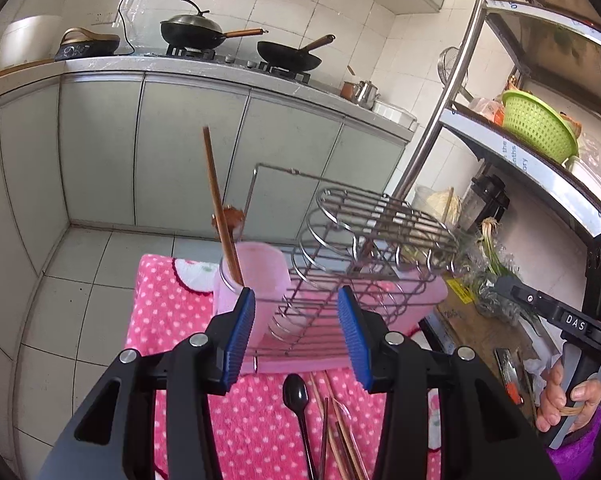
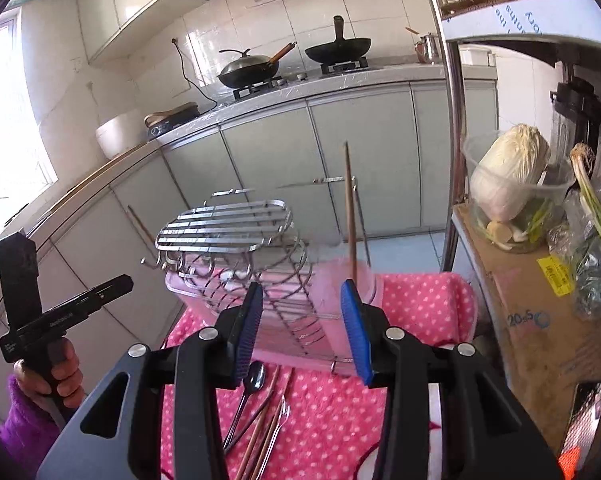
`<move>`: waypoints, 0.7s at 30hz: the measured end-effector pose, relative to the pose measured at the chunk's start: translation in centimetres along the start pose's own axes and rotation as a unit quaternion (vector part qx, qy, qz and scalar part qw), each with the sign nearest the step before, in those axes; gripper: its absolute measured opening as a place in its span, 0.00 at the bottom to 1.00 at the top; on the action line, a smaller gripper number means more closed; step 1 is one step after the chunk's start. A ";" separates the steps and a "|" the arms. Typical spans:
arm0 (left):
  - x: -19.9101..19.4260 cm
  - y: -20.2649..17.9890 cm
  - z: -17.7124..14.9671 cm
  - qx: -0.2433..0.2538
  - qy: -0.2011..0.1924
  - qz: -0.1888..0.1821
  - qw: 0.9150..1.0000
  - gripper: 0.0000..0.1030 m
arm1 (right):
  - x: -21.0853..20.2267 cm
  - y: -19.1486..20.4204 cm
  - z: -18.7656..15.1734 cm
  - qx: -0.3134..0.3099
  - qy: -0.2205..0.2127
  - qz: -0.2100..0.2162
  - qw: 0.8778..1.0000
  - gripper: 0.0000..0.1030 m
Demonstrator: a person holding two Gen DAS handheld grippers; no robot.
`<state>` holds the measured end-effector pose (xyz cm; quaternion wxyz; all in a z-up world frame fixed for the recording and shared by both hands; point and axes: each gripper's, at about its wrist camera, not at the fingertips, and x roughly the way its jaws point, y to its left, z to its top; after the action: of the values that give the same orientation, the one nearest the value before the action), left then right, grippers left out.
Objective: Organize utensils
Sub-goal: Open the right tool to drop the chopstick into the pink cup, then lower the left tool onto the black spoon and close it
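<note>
Landmark: wire utensil rack, standing on a pink tray atop the pink polka-dot cloth covering the desk.

- Pink plastic cup: touching the rack's end; one brown chopstick leans inside it.
- Loose utensils on the cloth, on the camera side of the rack: black spoon, metal spoon, several chopsticks, probably a fork, partly hidden.
- Left tool: blue pads spread apart, holding nothing, hovering on the camera side of the rack.
- Right tool: pads likewise apart and unloaded, also facing the rack.
</note>
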<state>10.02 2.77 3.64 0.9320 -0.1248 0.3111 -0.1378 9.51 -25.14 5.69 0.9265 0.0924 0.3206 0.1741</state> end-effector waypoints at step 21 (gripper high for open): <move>13.6 0.0 -10.5 -0.037 0.268 0.012 0.963 0.30 | 8.1 -2.5 -14.4 0.138 0.174 0.057 0.973 0.40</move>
<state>14.08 -3.33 -11.91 0.8106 -0.1138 0.5561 -0.1436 7.11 -23.50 -10.72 0.8232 0.2058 0.4923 0.1938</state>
